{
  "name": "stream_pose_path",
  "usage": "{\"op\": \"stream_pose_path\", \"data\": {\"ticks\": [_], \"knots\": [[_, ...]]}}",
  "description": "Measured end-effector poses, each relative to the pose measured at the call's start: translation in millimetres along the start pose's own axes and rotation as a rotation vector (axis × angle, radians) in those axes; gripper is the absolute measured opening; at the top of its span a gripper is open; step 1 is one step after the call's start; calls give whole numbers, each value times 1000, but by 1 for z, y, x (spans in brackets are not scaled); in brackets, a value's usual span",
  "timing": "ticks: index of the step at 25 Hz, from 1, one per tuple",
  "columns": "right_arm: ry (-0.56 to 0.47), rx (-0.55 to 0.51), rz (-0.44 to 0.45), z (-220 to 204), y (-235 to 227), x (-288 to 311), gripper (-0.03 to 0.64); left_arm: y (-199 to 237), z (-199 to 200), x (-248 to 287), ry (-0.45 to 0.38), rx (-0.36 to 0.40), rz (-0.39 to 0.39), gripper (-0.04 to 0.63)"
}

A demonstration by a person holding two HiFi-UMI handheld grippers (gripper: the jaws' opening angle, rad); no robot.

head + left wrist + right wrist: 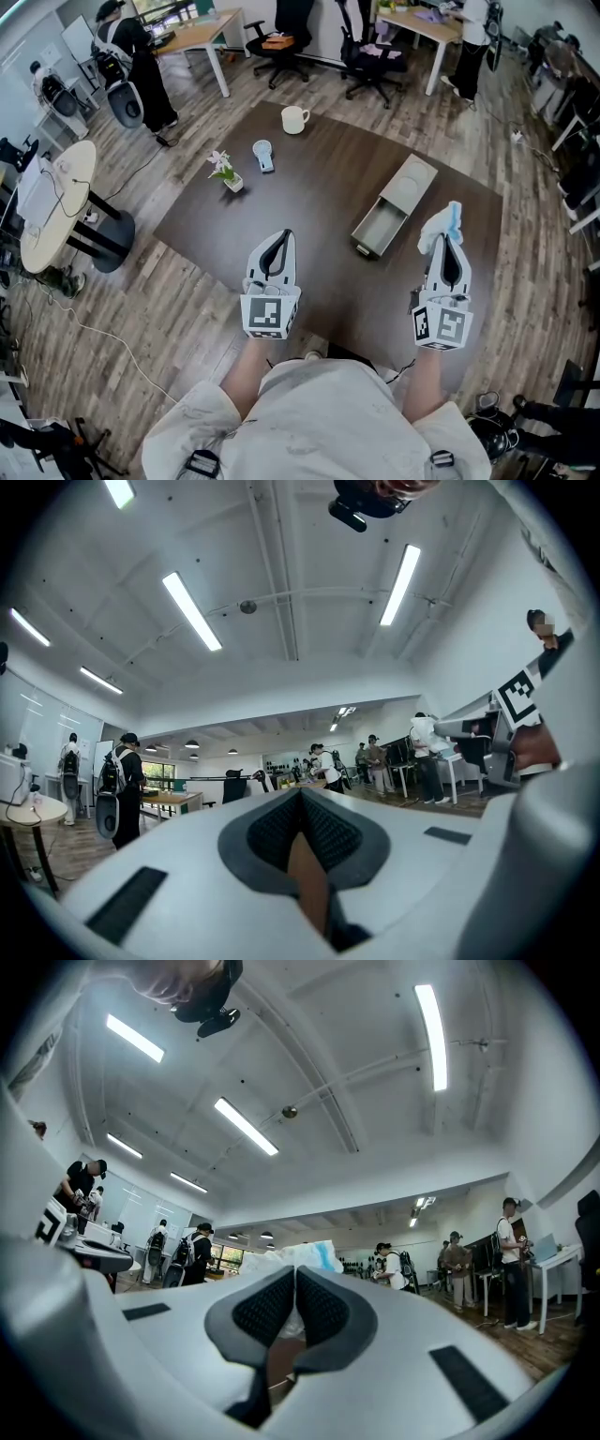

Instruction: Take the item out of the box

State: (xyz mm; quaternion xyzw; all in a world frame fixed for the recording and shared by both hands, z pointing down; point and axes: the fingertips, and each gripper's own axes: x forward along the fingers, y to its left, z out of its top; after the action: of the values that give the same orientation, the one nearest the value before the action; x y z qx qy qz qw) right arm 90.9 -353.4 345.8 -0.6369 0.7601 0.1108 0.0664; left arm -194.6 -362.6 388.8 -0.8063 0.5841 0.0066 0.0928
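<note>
White-and-blue crumpled item (442,225) pinched in closed jaws of right gripper (448,246), outside grey box (394,202), just right of it. Box lies open on dark brown counter (309,206). Left gripper (283,239) jaws pressed together, holding nothing, above counter's near side.

Crumpled white soft item with a pale blue patch (441,225): pinched between the closed jaws of the right gripper (448,244), bunched above the tips, just right of the box. Grey rectangular slide-out box (410,183): lies flat on dark table (281,216), inner tray (380,228) slid out toward the person, open upward.
</note>
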Motion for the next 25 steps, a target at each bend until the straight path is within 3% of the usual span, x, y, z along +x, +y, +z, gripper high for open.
{"op": "stream_pose_path", "data": {"ticks": [25], "knots": [[52,-37,2,-12,11,5,5,12,-7,0,0,-16,15,3]]}}
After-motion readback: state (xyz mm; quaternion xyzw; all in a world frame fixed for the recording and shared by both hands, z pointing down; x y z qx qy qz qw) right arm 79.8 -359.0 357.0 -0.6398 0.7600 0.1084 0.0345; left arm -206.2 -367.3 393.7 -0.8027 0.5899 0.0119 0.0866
